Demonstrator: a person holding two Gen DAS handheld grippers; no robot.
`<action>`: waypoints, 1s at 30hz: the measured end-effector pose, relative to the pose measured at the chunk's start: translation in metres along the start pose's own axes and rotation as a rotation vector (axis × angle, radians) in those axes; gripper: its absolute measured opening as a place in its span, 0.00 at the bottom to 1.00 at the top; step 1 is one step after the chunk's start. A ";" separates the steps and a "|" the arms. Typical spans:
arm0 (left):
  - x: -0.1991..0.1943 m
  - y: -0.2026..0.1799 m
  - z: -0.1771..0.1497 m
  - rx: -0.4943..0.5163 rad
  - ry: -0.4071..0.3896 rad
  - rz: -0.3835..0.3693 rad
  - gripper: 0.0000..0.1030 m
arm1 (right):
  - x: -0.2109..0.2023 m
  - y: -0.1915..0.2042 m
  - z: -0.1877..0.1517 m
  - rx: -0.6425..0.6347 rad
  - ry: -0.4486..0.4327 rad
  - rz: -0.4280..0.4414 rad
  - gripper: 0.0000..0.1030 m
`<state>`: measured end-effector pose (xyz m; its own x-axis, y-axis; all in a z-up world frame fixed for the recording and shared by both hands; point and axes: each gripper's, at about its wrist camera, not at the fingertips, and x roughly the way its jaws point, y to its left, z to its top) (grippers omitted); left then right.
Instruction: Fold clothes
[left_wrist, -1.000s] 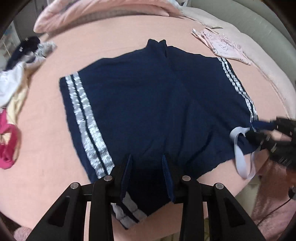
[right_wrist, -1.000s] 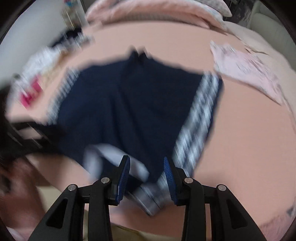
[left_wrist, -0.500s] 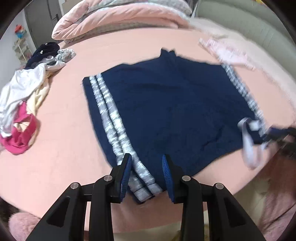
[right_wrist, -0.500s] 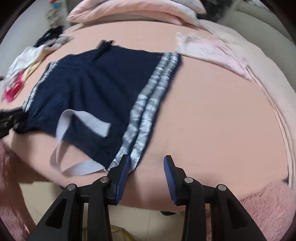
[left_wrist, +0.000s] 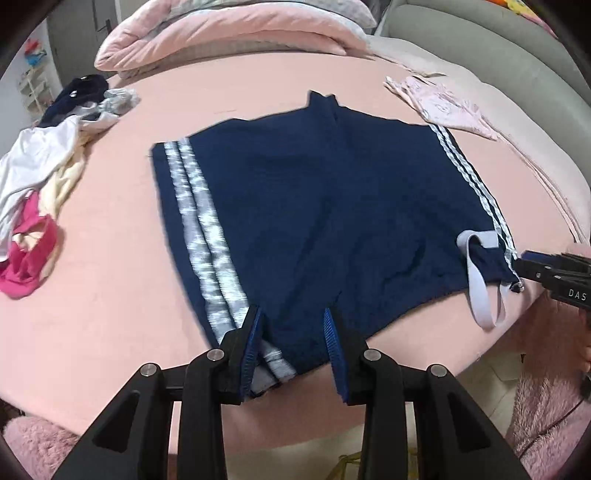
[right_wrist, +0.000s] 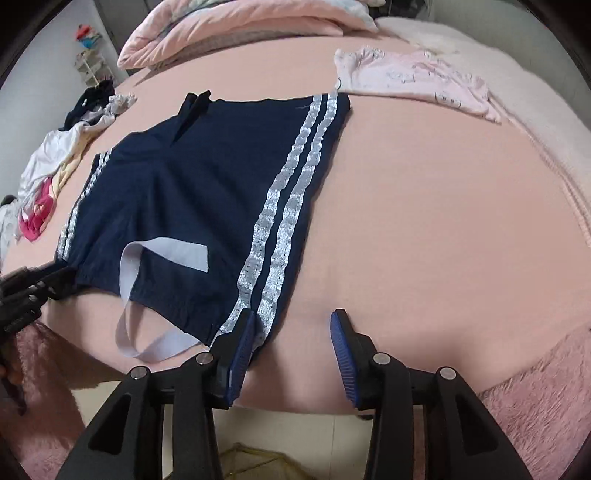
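Left wrist view cuts off the waistband corner of the navy shorts (left_wrist: 317, 221) behind the left gripper (left_wrist: 291, 347): cloth with a silver stripe lies between the blue pads, which stand apart; whether they press on it cannot be told. At the right edge of that view the right gripper (left_wrist: 524, 258) shows only as a dark tip beside the other waistband corner, the rest cropped away.

Right wrist view shows the right gripper's (right_wrist: 291, 347) jaws spread; they have just been opening. The striped corner of the shorts (right_wrist: 207, 192) reaches the left pad, with bare pink sheet (right_wrist: 424, 221) between the pads. A pale drawstring band (right_wrist: 129, 295) loops off the waistband over the bed's edge.

The shorts lie flat and spread on the bed, legs pointing away. A heap of mixed clothes (left_wrist: 40, 184) sits at the far left, a pale pink garment (left_wrist: 443, 107) at the far right, just beyond a leg hem, and a rolled pink duvet (left_wrist: 229, 33) behind. Fuzzy pink fabric (right_wrist: 535, 413) fills the lower corners, blurred.
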<state>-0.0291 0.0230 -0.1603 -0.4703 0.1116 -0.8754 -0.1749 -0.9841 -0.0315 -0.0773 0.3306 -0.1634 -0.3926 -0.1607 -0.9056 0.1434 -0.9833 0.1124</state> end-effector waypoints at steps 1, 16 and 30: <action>-0.004 0.006 0.000 -0.022 -0.003 0.015 0.30 | -0.001 -0.001 0.001 0.011 0.005 -0.016 0.40; -0.012 0.036 0.001 -0.126 0.025 -0.030 0.32 | 0.002 0.010 0.011 0.038 -0.026 0.007 0.43; 0.001 -0.090 0.049 0.097 -0.010 -0.335 0.32 | -0.009 -0.034 0.005 0.284 -0.031 0.108 0.43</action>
<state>-0.0560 0.1183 -0.1352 -0.3809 0.4282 -0.8195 -0.4026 -0.8747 -0.2699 -0.0833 0.3649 -0.1569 -0.4167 -0.2638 -0.8699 -0.0720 -0.9444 0.3209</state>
